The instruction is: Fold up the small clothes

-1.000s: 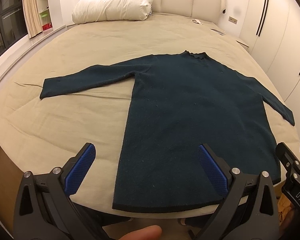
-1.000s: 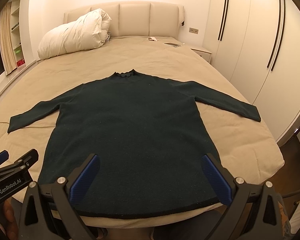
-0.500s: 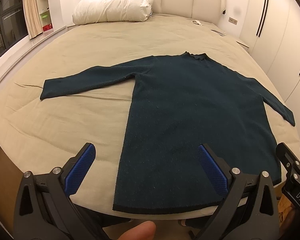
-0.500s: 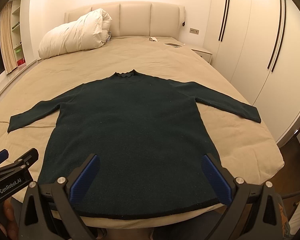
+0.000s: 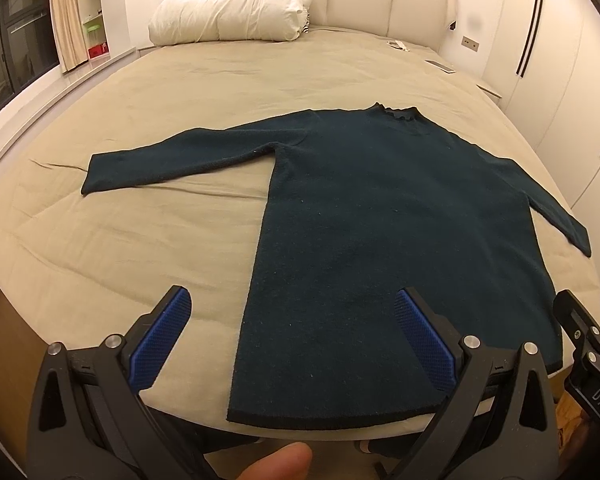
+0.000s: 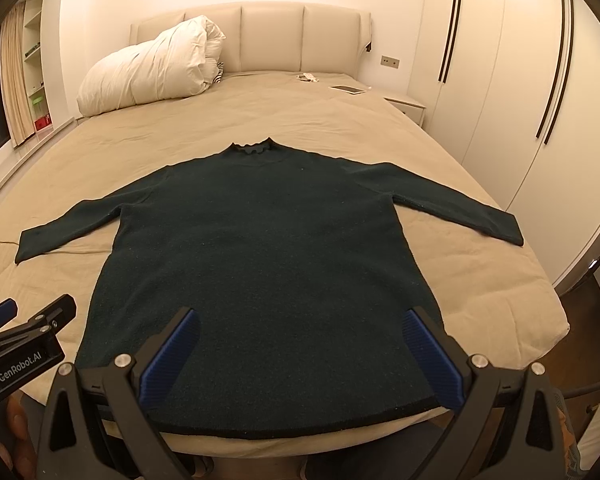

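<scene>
A dark teal long-sleeved sweater (image 5: 380, 220) lies flat on the beige bed, both sleeves spread out, collar toward the headboard, hem at the near edge; it also shows in the right wrist view (image 6: 268, 248). My left gripper (image 5: 292, 332) is open and empty, held above the hem's left corner. My right gripper (image 6: 300, 344) is open and empty, held above the middle of the hem. The left gripper also shows at the left edge of the right wrist view (image 6: 20, 336).
The bed (image 5: 140, 248) has a rolled white duvet (image 5: 228, 8) by the headboard (image 6: 300, 36). A phone (image 6: 350, 89) and a small item (image 6: 307, 77) lie at the far right of the bed. White wardrobes (image 6: 520, 80) stand on the right.
Both grippers have held almost still; the views shift only slightly. The sweater has not moved.
</scene>
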Demonstrator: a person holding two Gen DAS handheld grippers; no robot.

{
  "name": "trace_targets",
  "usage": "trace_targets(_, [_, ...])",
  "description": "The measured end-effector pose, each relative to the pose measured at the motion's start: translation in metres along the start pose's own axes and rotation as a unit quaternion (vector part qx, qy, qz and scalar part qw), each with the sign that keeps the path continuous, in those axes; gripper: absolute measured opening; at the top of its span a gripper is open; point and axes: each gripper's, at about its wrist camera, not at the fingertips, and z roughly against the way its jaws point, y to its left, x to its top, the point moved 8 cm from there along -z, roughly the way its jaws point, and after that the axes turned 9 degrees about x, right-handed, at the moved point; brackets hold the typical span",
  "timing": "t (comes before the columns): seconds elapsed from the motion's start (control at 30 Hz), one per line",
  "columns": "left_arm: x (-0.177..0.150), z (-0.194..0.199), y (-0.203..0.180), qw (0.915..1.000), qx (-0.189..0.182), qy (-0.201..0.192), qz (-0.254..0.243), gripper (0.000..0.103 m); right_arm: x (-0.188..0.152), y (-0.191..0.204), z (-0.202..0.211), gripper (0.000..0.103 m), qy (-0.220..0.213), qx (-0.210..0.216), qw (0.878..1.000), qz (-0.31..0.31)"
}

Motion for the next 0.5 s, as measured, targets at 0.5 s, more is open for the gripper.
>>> trace_targets(0.5, [-0.0014, -0.0095, 0.0079, 0.9990, -0.029, 0.010, 0.032, 0.103, -0.0041, 0.0042, -0.0038, 0.103, 0.003, 0.001, 1.000, 0.002])
